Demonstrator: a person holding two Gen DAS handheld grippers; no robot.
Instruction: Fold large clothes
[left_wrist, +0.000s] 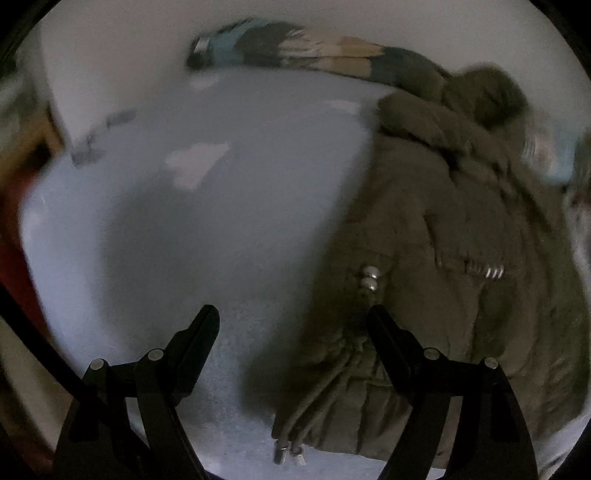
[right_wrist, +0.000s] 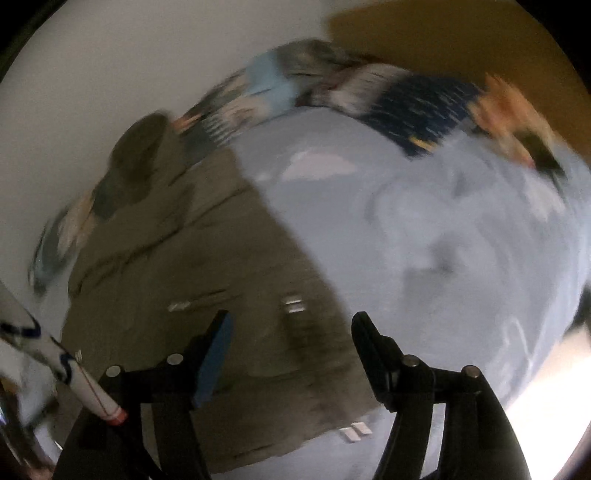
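Crumpled olive-green padded jacket (left_wrist: 443, 229) with silver snaps beneath spread, empty left gripper (left_wrist: 295, 325) and right gripper (right_wrist: 291, 328), no legible writing

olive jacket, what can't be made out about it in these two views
- Olive jacket, left wrist view: right side and hem cut off by the lens edge; hood blurred.
- Right wrist view: jacket surface smeared by motion blur.
- Clothes pile behind: blurred, separate items untellable.

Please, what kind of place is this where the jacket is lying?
Probably a bedroom at home. The olive jacket lies on a pale blue sheet that looks like a bed. A patterned blanket or pillows lie along its far edge, against a plain white wall. Motion blur hides finer detail.
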